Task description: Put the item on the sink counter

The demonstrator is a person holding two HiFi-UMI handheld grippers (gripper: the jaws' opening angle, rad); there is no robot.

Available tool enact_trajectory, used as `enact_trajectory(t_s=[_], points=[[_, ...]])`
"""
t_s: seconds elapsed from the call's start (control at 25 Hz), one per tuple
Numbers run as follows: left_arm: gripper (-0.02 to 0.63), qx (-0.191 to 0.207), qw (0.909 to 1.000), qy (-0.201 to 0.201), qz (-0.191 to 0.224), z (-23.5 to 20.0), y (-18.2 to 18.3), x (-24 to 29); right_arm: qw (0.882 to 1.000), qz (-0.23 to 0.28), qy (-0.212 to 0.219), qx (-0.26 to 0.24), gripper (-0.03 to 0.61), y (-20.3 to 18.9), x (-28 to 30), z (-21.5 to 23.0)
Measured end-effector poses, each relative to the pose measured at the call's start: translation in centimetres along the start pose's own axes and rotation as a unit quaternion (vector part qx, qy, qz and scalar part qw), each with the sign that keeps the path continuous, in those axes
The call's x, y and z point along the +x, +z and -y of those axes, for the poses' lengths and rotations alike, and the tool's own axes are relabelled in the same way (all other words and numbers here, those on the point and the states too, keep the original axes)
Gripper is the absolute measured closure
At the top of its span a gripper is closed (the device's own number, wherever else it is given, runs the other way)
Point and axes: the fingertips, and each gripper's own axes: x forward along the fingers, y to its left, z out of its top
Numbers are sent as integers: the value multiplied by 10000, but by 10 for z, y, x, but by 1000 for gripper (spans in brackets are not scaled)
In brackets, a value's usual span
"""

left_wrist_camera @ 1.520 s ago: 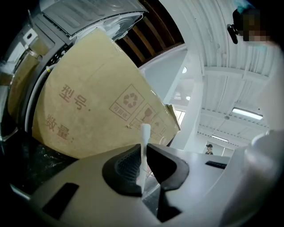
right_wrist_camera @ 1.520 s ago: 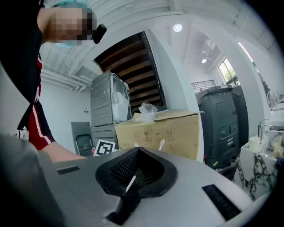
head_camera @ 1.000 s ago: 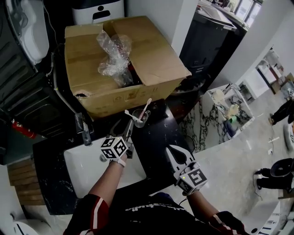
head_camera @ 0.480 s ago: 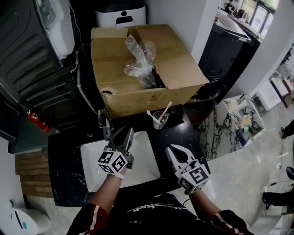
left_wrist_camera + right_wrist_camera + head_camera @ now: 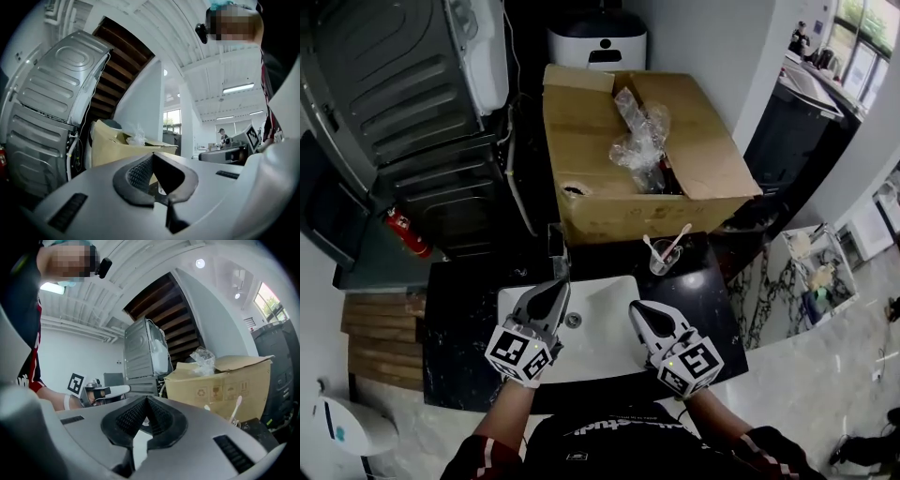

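A clear cup (image 5: 661, 257) with toothbrushes in it stands on the black sink counter (image 5: 698, 300), just in front of an open cardboard box (image 5: 675, 187). My left gripper (image 5: 559, 287) hovers over the white basin (image 5: 591, 352), near the faucet (image 5: 556, 244). Its jaws have just been closing and are now shut with nothing between them. My right gripper (image 5: 636, 309) is shut and empty over the basin's right side. The right gripper view shows a toothbrush (image 5: 236, 406) before the box (image 5: 220, 380), with the left gripper (image 5: 105, 391) off to the left.
Crumpled plastic wrap (image 5: 642, 131) sticks out of the box. A grey metal machine (image 5: 403, 84) stands at the left, with a red fire extinguisher (image 5: 405, 234) beside it. A white appliance (image 5: 597, 42) sits behind the box. Wooden steps (image 5: 380, 337) lie left of the counter.
Both grippers have drawn back from the cup towards me, over the basin. The left jaws went from wide open to shut. The view has swung so the box sits further right.
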Motion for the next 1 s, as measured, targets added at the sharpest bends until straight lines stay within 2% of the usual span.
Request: enact_trajectory(t_s=[0.2, 0.4, 0.6, 1.0], points=[[598, 164, 9998, 20, -78, 5, 0, -29, 9997, 3, 216, -106, 541, 3, 14, -21], [598, 89, 10000, -9, -25, 10, 3, -43, 9995, -28, 292, -142, 541, 2, 20, -33], [598, 323, 9994, -131, -12, 15, 9, -45, 9984, -13, 473, -293, 541, 7, 26, -44], [598, 395, 9988, -291, -34, 26, 3, -46, 9980, -79, 511, -349, 541, 1, 29, -49]])
